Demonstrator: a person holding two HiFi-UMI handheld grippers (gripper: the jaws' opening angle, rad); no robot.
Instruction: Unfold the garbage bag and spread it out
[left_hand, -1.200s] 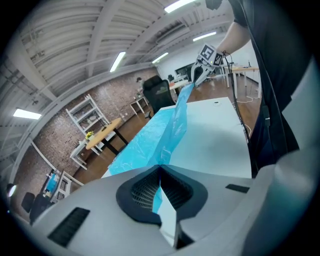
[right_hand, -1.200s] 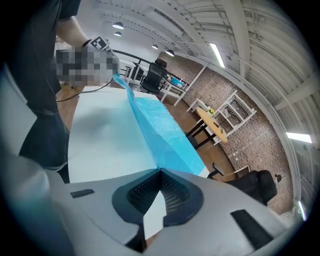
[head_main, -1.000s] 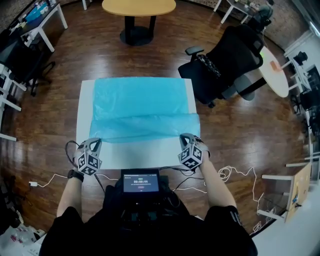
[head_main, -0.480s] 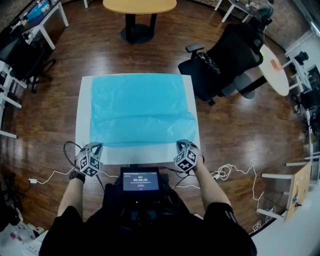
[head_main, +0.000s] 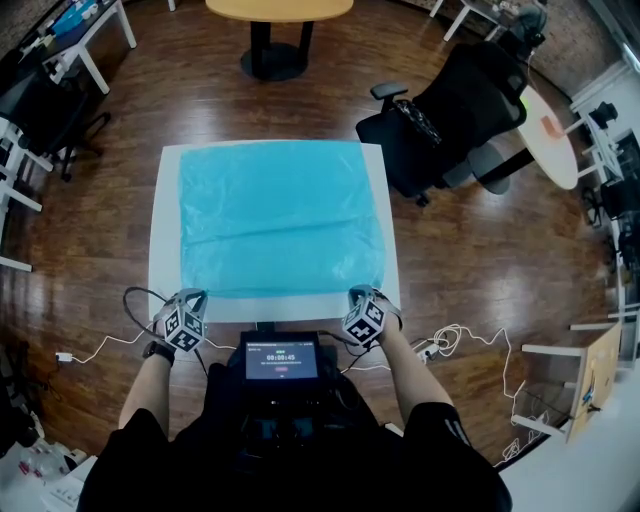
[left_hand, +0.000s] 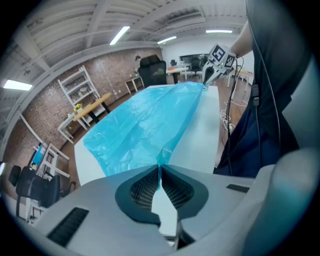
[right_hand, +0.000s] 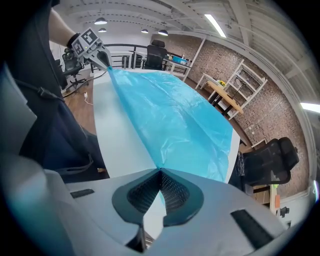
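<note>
The blue garbage bag (head_main: 280, 215) lies spread flat over most of the white table (head_main: 164, 292). My left gripper (head_main: 195, 294) pinches the bag's near left corner (left_hand: 161, 155) at the table's front edge. Its jaws have just been opening slightly, and the corner still sits between the tips. At the near right corner (right_hand: 159, 166) my right gripper (head_main: 358, 293) is shut on the plastic. The left gripper view (left_hand: 160, 167) shows the bag (left_hand: 150, 117) stretching away to the right gripper (left_hand: 204, 84). In the right gripper view (right_hand: 160, 170) the bag (right_hand: 175, 115) runs to the left gripper (right_hand: 107, 67).
A black office chair (head_main: 450, 120) stands close to the table's far right corner. A round wooden table (head_main: 278, 8) is beyond the far edge. White desks (head_main: 545, 140) line both sides. Cables (head_main: 460, 345) lie on the wood floor by my right arm. A screen (head_main: 282, 358) hangs at my chest.
Both grippers have moved toward me and lower, drawing the bag's near edge with them. The folded band across the bag has opened out, and the bag now lies flat.
</note>
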